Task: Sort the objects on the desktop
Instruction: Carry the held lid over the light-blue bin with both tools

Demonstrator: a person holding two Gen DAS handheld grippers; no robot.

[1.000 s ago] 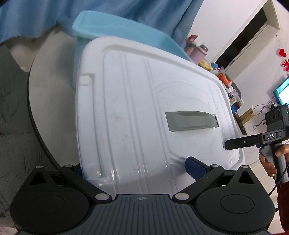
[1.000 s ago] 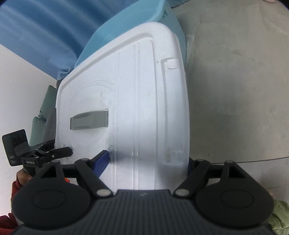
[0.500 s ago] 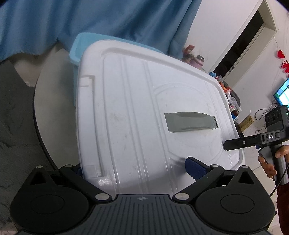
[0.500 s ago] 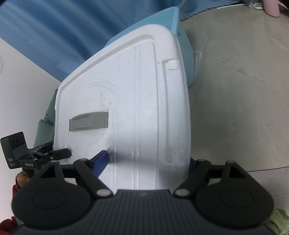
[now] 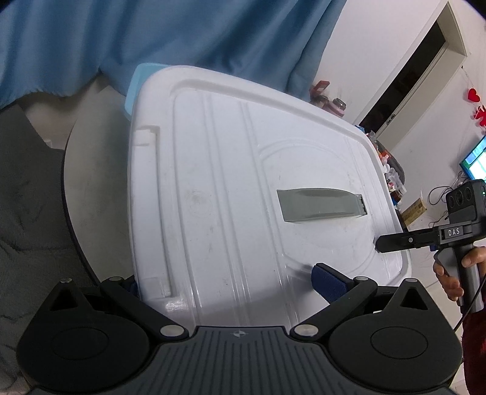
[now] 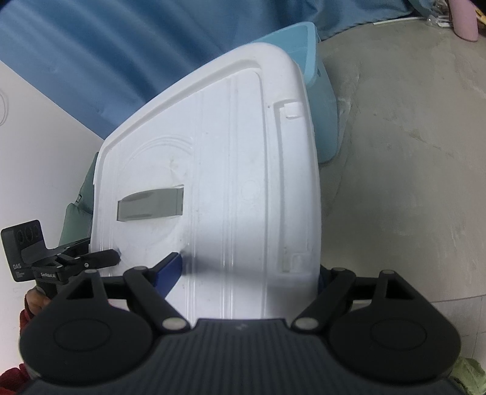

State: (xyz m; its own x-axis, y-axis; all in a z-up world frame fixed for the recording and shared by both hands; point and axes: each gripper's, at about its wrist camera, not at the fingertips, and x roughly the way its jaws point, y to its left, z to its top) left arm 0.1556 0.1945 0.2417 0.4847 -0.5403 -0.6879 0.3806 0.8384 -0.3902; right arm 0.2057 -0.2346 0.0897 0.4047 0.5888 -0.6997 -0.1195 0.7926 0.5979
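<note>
A large white lid (image 5: 231,182) with a grey recessed handle (image 5: 319,206) hangs tilted over a light-blue bin (image 5: 133,91), hiding nearly all of it. My left gripper (image 5: 231,282) is shut on the lid's near edge, one blue pad (image 5: 328,285) on top and the other finger under the rim. In the right wrist view the same lid (image 6: 243,182) is clamped by my right gripper (image 6: 246,270), with a blue pad (image 6: 170,270) on top and the far finger hidden below the edge. Only a corner of the bin (image 6: 325,100) shows behind the lid.
The bin stands on a round pale table (image 6: 410,152). A blue curtain (image 5: 182,39) hangs behind it. A pink bottle (image 6: 463,21) stands at the table's far side. Small clutter (image 5: 391,179) and a lit screen (image 5: 475,158) lie to the right. Grey fabric (image 5: 27,197) lies to the left.
The lid has risen and swung further over the blue bin, so much less of the bin shows. Both grippers keep the same hold on the lid.
</note>
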